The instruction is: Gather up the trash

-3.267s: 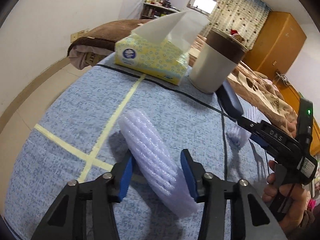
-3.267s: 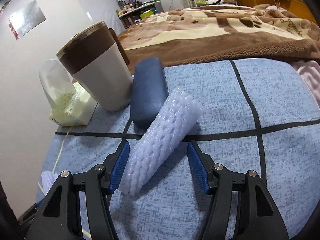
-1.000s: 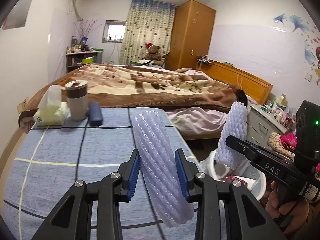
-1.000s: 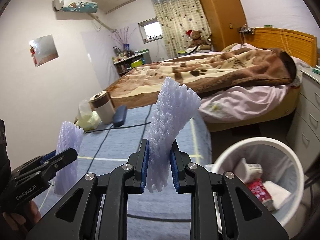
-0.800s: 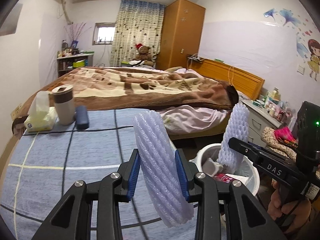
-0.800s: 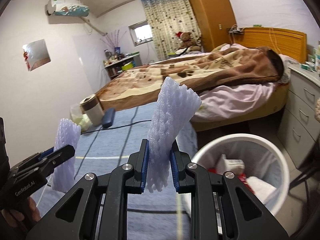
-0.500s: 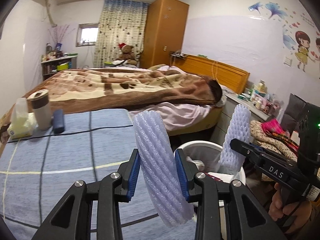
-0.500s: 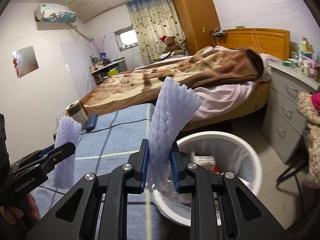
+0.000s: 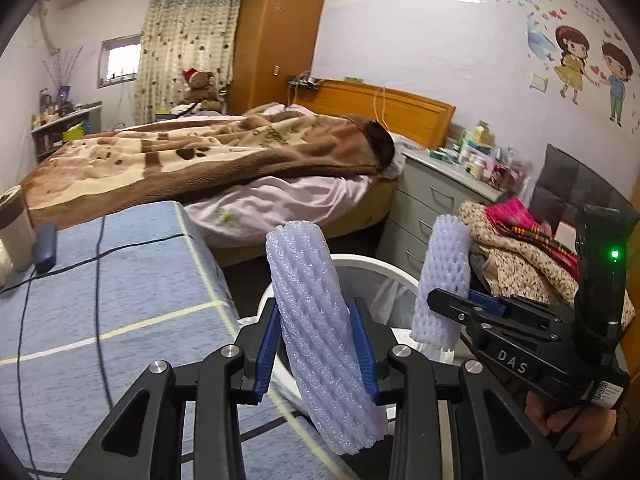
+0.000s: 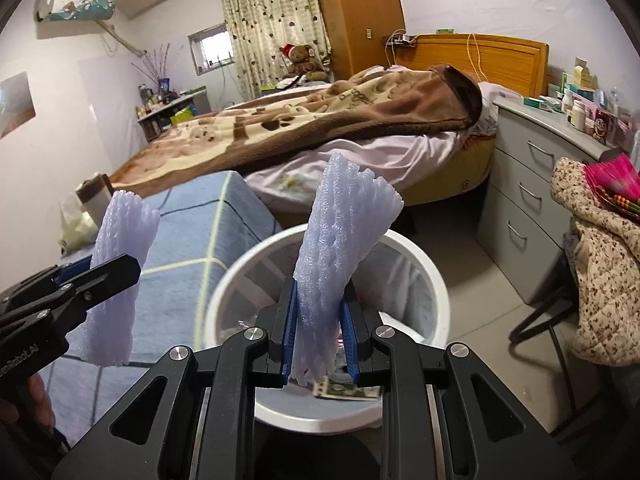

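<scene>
My left gripper (image 9: 316, 350) is shut on a pale purple foam net sleeve (image 9: 312, 312), held upright at the edge of the blue table (image 9: 120, 300). My right gripper (image 10: 318, 338) is shut on a second foam net sleeve (image 10: 340, 240), directly over the white trash bin (image 10: 434, 280). That second sleeve (image 9: 442, 276) and the right gripper (image 9: 472, 306) appear at the right of the left wrist view, above the bin's rim (image 9: 372, 264). The left gripper's sleeve (image 10: 120, 272) shows at the left of the right wrist view. Paper scraps (image 10: 346, 390) lie inside the bin.
A bed with a brown blanket (image 9: 208, 156) stands behind the table. A grey drawer chest (image 10: 532, 184) and a chair heaped with clothes (image 10: 604, 264) flank the bin on the right. A cup (image 9: 14, 232) and a dark case (image 9: 44, 246) sit at the table's far end.
Both grippers have swung rightward off the table toward the bin, each still gripping its foam sleeve. The bin has grown larger and now lies right under the right gripper.
</scene>
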